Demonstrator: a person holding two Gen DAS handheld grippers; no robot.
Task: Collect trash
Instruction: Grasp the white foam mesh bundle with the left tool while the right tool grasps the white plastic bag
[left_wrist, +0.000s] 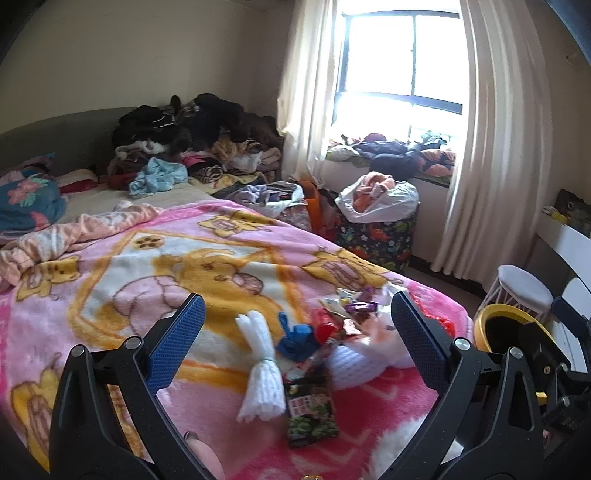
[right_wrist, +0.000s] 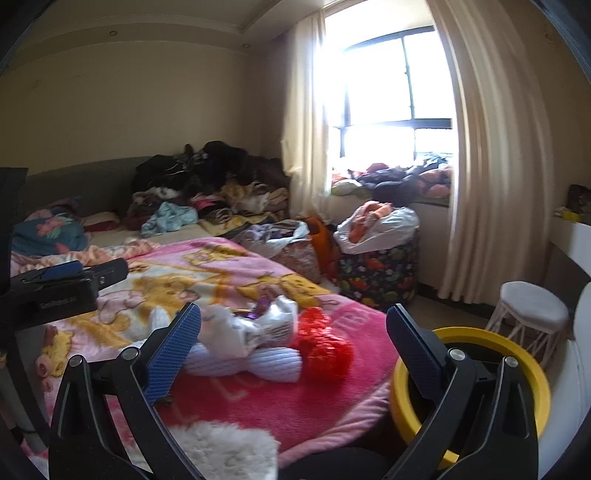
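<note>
Left gripper (left_wrist: 295, 314): your jaws stand wide apart with nothing between them, above the pink blanket (left_wrist: 147, 258) on the bed.
Right gripper (right_wrist: 293, 325): also spread wide and empty, over the near corner of the bed; your left gripper shows at this view's left edge.
Trash: a loose heap lies on the blanket ahead of you, namely a white foam net sleeve (left_wrist: 260, 369), a blue scrap (left_wrist: 295, 338), a dark green snack packet (left_wrist: 310, 413), small wrappers (left_wrist: 351, 310) and a red mesh bundle (right_wrist: 325, 343) beside a crumpled white bag (right_wrist: 258, 325).
Around it: a pile of dark clothes (left_wrist: 192, 125) sits at the head of the bed, well apart from the trash; curtains (left_wrist: 498, 147) frame a bright window.
Hard to make out: the wrappers are blurred, so their print cannot be read; a fingertip shows at the bottom edge of the left view, cut off.
Containers: a yellow-rimmed bin (right_wrist: 469, 395) stands on the floor just beside the bed corner, its inside dark and unreadable; a floral hamper (left_wrist: 376, 236) near the window holds a white bag stuffed with orange cloth.
Nearby: a white stool (right_wrist: 532, 306) stands behind the bin.
</note>
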